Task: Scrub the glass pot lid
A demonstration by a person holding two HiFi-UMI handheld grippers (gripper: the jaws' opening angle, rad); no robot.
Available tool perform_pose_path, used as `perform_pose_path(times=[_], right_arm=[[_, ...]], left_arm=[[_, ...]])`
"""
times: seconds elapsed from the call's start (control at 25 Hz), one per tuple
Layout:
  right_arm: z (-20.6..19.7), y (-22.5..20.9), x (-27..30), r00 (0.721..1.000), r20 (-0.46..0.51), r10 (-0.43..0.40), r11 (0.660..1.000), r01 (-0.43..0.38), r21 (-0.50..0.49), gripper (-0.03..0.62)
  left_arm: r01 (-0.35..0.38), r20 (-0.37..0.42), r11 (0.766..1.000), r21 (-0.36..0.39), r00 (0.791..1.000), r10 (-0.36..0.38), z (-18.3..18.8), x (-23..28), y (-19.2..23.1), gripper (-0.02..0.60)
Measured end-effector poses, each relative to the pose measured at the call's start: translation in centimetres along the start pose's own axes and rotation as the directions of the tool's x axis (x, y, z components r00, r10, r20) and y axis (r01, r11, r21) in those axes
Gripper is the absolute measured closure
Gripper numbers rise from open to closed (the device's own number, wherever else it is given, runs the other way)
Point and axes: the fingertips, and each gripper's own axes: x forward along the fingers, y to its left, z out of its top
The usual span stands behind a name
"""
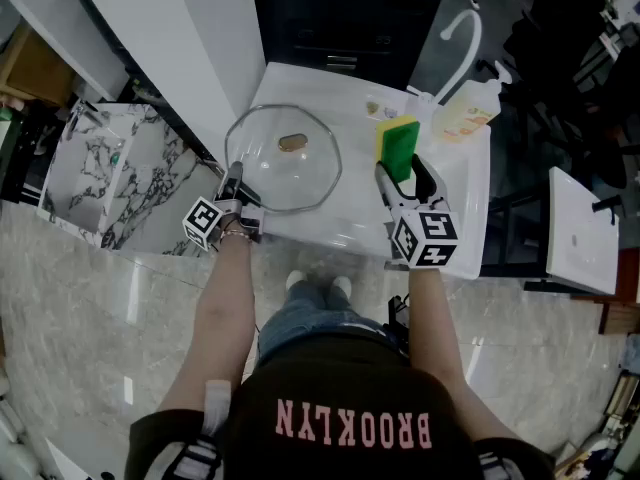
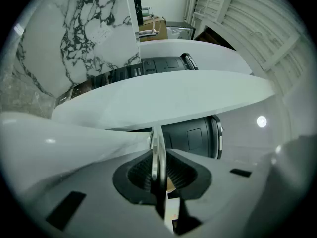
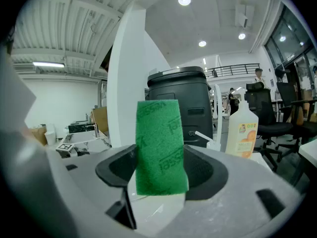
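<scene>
The round glass pot lid with a brown knob lies over the white sink, tilted up on my left. My left gripper is shut on the lid's rim; in the left gripper view the rim stands edge-on between the jaws. My right gripper is shut on a green-and-yellow sponge, held upright to the right of the lid and apart from it. In the right gripper view the sponge's green face fills the gap between the jaws.
A dish soap bottle stands at the sink's far right corner beside a white faucet. A marble-patterned block sits to the left. A black bin stands beyond the sink. A white slab lies at the right.
</scene>
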Motion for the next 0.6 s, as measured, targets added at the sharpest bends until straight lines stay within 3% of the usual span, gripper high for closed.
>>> perform_pose_path(times=[0.6], right_arm=[[-2.2, 3.7, 1.5, 0.997, -0.069, 0.029, 0.996, -0.022, 0.089, 0.318]], left_arm=[[0.014, -0.024, 1.000, -0.008, 1.000, -0.014, -0.4, 0.6, -0.4, 0.531]])
